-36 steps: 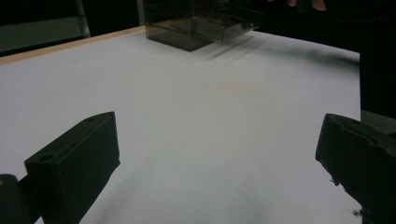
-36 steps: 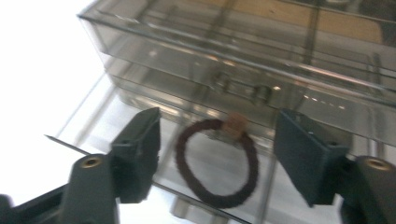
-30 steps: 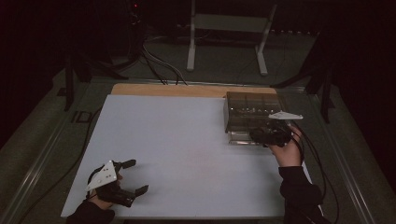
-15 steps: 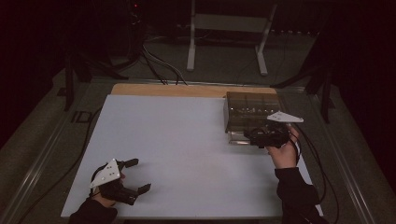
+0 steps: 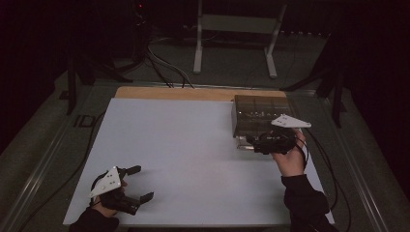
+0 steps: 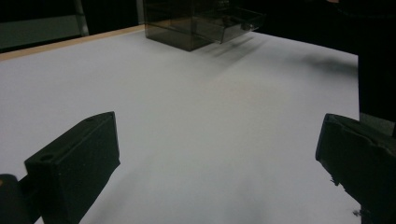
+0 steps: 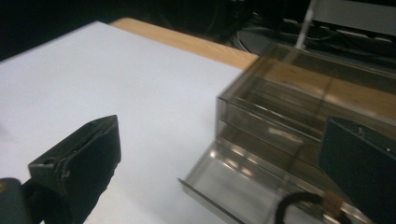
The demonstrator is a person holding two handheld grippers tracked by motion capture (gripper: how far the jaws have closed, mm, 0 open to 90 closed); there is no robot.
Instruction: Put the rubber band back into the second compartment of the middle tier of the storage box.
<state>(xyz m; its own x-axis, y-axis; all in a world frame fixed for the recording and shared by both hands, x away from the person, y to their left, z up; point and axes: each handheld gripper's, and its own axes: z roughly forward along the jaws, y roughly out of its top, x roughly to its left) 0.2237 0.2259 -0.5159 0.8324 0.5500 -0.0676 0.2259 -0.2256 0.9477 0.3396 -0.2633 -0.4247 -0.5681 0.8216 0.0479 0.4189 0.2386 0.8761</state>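
Right tongs [image 5: 252, 143], just opened wide and empty, above open drawer [image 7: 219, 179]; left tongs [image 5: 139, 182] wide near table edge [image 5: 193, 225]

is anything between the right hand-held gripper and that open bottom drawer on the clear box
Nothing visible. The right hand-held gripper, jaws open, hangs right at the smoky clear drawer box, and the pulled-out bottom drawer lies directly below and ahead of it, with bare white table alongside.
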